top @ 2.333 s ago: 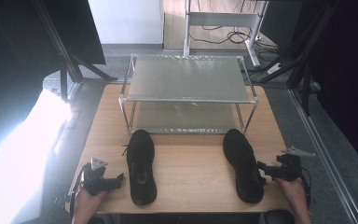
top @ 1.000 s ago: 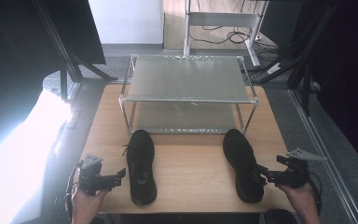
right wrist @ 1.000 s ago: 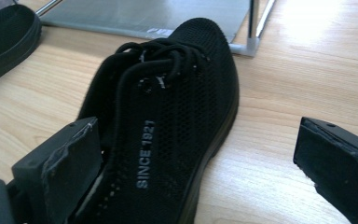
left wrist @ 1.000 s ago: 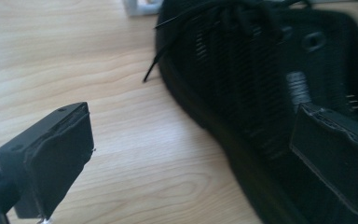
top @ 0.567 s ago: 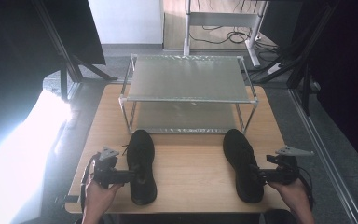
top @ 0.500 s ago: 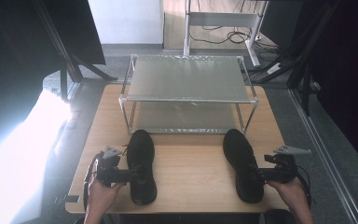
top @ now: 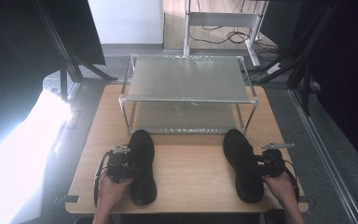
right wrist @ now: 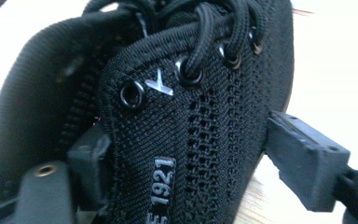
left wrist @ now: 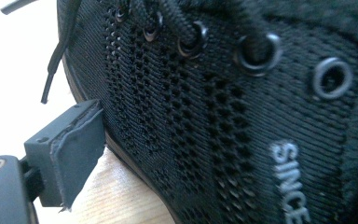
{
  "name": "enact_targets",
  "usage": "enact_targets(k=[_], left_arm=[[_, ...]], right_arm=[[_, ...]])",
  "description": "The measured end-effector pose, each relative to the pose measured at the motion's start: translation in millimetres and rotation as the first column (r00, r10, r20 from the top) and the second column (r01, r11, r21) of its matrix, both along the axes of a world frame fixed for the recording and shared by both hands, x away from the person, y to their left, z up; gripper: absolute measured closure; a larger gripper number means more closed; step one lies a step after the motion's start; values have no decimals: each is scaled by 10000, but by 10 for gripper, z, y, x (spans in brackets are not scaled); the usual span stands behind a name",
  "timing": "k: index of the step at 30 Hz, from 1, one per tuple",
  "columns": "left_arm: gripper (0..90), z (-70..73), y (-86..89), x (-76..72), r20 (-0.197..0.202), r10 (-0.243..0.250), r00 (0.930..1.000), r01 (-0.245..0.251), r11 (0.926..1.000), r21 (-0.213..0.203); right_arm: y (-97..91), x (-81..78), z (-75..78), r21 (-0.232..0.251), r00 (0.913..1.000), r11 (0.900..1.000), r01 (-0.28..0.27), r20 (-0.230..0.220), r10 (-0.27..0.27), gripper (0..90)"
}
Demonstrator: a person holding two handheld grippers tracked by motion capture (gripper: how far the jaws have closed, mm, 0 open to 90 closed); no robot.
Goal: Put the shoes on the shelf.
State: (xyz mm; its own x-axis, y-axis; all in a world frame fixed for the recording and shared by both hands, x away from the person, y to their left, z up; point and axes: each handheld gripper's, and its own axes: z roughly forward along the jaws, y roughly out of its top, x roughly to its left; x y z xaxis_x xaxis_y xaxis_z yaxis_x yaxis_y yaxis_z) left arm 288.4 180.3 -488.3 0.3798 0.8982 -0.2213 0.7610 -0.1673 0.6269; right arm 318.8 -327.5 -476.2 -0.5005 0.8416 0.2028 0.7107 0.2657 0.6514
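Your fingers (right wrist: 303, 161) were closing around both shoes (top: 142, 165), neither clamped yet; lifting onto the rack (top: 186, 100) remained.

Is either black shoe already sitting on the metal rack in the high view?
No: the left shoe and the right shoe both lie on the wooden table in front of the rack.

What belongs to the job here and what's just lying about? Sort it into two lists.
In the job:
left black shoe
right black shoe
left gripper
right gripper

Just there:
two-tier metal rack, empty
wooden table
white desk frame behind
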Motion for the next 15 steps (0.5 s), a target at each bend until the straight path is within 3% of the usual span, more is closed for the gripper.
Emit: enact_targets(k=[8, 10, 11, 12, 15], left_arm=[[215, 41, 8, -27, -51, 144, 9999, -141, 9989, 448], [319, 65, 5, -51, -61, 248, 9997, -244, 9976, 653], [319, 75, 2, -60, -54, 274, 9996, -269, 9965, 786], [424, 91, -3, -76, -33, 311, 9995, -306, 9940, 1047], [483, 112, -24, -104, -3, 390, 9992, -385, 9881, 1491]], right_arm=[[-14, -32, 11, -623, 9985, 9967, 517, 218, -504, 469], [-14, -56, 29, -768, 9964, 9939, 788, 377, -761, 544], [-14, -56, 29, -768, 9964, 9939, 788, 377, -761, 544], [-9, -75, 53, -821, 9950, 9927, 886, 530, -845, 603], [-5, -84, 57, -916, 9934, 9907, 1005, 649, -948, 625]])
